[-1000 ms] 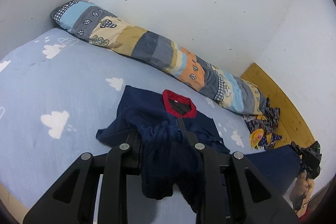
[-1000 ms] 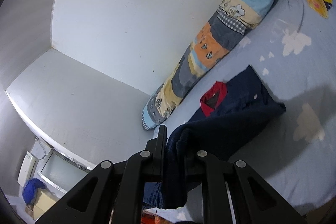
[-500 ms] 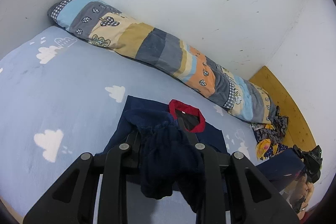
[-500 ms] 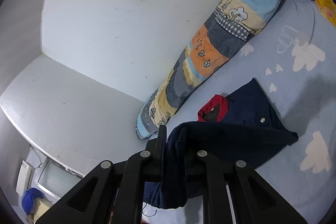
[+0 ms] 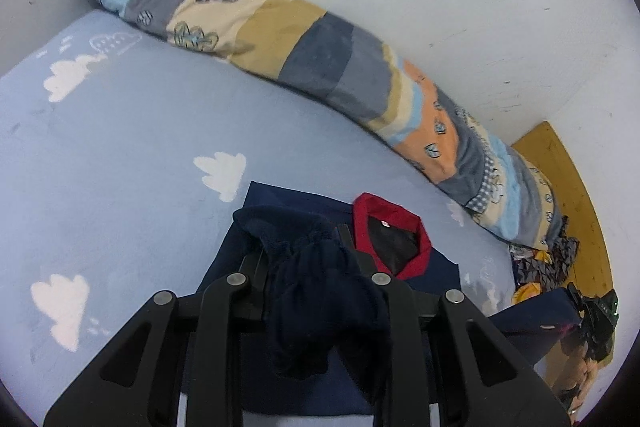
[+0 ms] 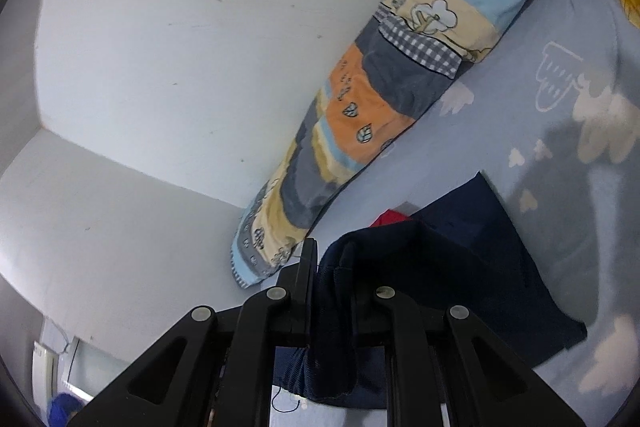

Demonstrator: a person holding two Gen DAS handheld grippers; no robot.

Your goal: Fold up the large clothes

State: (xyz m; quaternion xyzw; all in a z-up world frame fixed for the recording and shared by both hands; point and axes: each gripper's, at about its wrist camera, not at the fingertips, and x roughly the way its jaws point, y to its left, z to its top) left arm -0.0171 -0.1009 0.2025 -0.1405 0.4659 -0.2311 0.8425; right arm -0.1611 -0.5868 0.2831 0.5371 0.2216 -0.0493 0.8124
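On the bed [image 5: 120, 155], left-wrist view: a navy garment [image 5: 304, 223] with a red collar [image 5: 394, 231] lies flat near the middle of the sheet, collar toward the far edge where a striped bolster [image 5: 320, 67] runs along the wall. The left hand-held gripper [image 5: 308, 255] is closed on a bunched fold of the navy cloth, which spills back over its fingers. It points steeply down, with the flat part of the garment directly ahead and below. At the right margin the other hand-held gripper and a hand [image 5: 580, 371] show small, with a taut band of the same cloth running to them. A heap of patterned clothes [image 5: 540, 267] sits at the bolster's far end.

Right-wrist view: the right hand-held gripper [image 6: 332, 267] is clamped tight on a doubled hem of the garment [image 6: 460, 267]; the lifted cloth hangs between the jaws and drapes ahead onto the flat part. This gripper points more shallowly, rolled so that the bed [image 6: 560, 147] tilts across the view. The collar [image 6: 390, 217] just peeps over the raised edge.

Judgement: both grippers carry one edge toward the collar end. The garment's long axis runs away from both, so the coming move is likely a level laying-down, each hand about equally near.
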